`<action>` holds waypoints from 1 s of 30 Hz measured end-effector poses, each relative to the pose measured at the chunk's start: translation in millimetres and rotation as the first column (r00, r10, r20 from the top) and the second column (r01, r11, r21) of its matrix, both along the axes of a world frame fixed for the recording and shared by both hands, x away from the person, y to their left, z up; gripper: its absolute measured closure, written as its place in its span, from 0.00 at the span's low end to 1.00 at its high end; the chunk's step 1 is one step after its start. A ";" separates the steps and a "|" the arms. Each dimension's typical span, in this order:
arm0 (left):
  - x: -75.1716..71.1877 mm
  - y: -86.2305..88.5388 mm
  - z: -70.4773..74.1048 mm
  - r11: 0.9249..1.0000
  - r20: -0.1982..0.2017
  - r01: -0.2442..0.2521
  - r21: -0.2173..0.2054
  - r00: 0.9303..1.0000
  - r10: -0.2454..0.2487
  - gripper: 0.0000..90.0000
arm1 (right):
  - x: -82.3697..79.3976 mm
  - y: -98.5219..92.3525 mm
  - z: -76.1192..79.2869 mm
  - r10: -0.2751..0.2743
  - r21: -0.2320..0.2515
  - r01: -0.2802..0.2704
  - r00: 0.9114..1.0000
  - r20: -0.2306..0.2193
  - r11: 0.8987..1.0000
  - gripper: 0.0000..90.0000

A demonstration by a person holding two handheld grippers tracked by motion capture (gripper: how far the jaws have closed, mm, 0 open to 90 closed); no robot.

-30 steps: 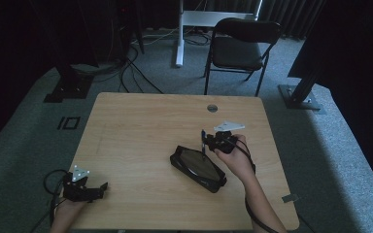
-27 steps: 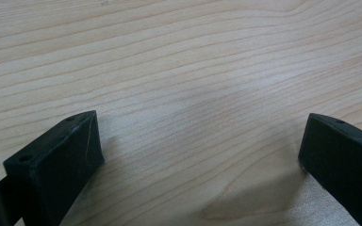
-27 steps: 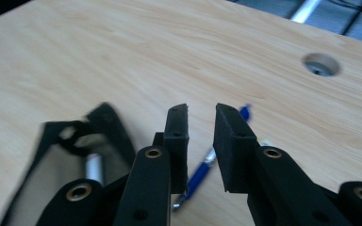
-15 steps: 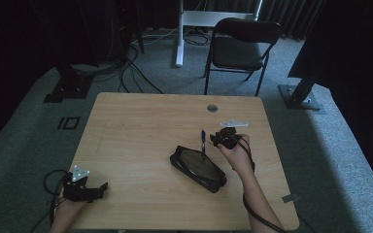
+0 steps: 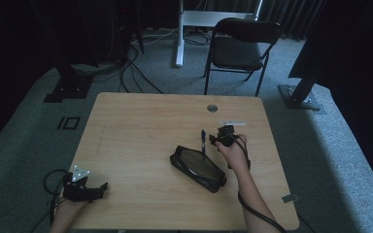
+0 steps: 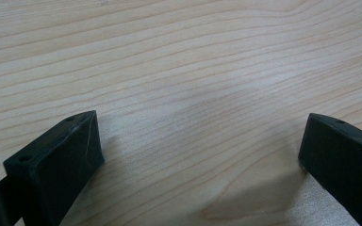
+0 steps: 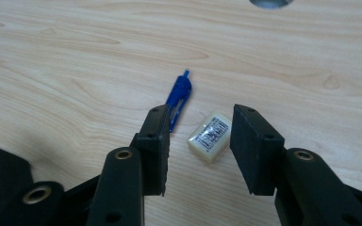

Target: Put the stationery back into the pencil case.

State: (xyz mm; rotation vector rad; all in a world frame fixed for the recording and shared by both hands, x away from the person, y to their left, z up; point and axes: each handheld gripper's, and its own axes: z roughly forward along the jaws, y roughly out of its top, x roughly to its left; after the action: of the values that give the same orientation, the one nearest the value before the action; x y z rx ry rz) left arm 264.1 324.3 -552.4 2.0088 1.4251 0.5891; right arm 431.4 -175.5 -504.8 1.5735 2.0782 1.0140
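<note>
A blue pen [image 7: 179, 94] runs partly behind one jaw of my right gripper [image 7: 201, 115], and I cannot tell whether it lies flat. From above, the pen [image 5: 203, 141] reaches over the far edge of a black pencil case [image 5: 196, 167]. A small cream eraser [image 7: 209, 136] with a barcode label rests on the wood between the jaws, untouched. Those jaws have just been opening and press on nothing. My right gripper [image 5: 222, 136] hangs low beside the case. At the near left corner my left gripper [image 5: 97, 189] is wide open [image 6: 202, 136] over bare wood.
The wooden table [image 5: 141, 121] has a round cable hole [image 5: 212, 108] near its far right. A black chair [image 5: 243, 43] and a white desk leg [image 5: 178, 34] stand beyond it. Cables [image 5: 126, 73] trail on the grey carpet at the left.
My right gripper has sunk toward the table beside the case and its jaws have parted from the pen. The left gripper has stayed put.
</note>
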 end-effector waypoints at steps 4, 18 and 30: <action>0.0 0.0 0.0 1.000 0.000 0.000 0.000 1.000 0.000 0.00 | 5.9 1.5 -5.1 -0.032 0.002 0.032 0.999 -0.022 0.999 0.62; 0.0 0.0 0.0 1.000 0.000 0.000 0.000 1.000 0.000 0.00 | 21.2 6.0 -21.8 -0.095 0.005 0.096 0.991 -0.090 0.995 0.62; 0.0 0.1 0.0 1.000 0.000 0.000 0.000 1.000 0.000 0.00 | 25.9 12.2 -25.0 -0.105 -0.030 0.102 0.988 -0.114 0.994 0.66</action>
State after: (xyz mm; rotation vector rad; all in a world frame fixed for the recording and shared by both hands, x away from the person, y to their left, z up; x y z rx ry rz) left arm 264.1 324.3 -552.4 2.0092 1.4246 0.5891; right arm 457.3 -163.2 -529.8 1.7461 2.0508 0.8777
